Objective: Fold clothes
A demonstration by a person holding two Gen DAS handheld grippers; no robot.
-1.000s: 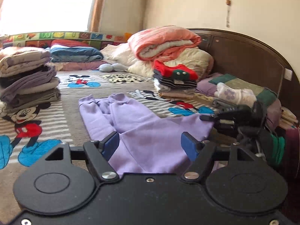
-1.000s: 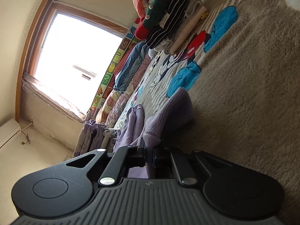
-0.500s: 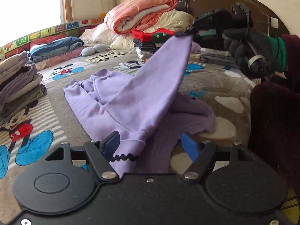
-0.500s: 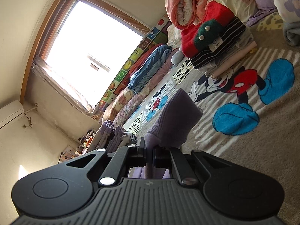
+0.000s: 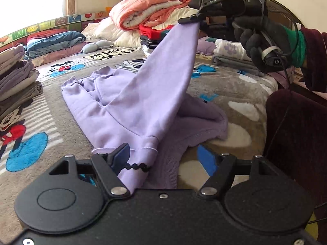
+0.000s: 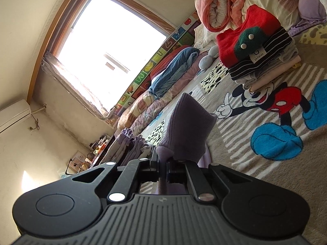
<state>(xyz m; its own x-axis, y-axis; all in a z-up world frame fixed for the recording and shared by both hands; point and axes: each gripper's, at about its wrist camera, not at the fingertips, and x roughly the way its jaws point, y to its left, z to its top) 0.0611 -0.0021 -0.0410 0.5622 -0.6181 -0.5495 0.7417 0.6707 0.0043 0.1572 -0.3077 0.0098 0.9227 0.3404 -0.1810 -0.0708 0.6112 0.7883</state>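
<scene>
A pale lilac fleece garment with ribbed cuffs [image 5: 126,110] lies spread on a grey plush blanket printed with a cartoon mouse [image 5: 30,122], its near hem draped over the front of the left gripper [image 5: 165,157]. That gripper's jaws stand wide apart; the cloth touches the left blue pad [image 5: 120,157] but is not pinched, and the right pad is clear of it. The right gripper [image 5: 191,20], carried by a hand in a black glove [image 5: 257,42], is clamped tight on one ribbed corner of the garment and holds it up above the bed, so a taut lilac sheet slopes between the two tools. In the right wrist view the ribbed cuff [image 6: 188,130] bulges out past the closed jaws of the right gripper [image 6: 162,165]. Around the garment: a stack of folded grey and mauve clothes [image 5: 16,77] at the left edge, a pile of folded clothes topped by a red sweater [image 5: 155,34] behind the raised cloth, a rolled coral quilt [image 5: 151,8] on cream bedding, folded blue bedding [image 5: 55,40] near the window, and a dark wooden headboard [image 5: 282,14]. The raised cloth hides part of the red-topped pile.
</scene>
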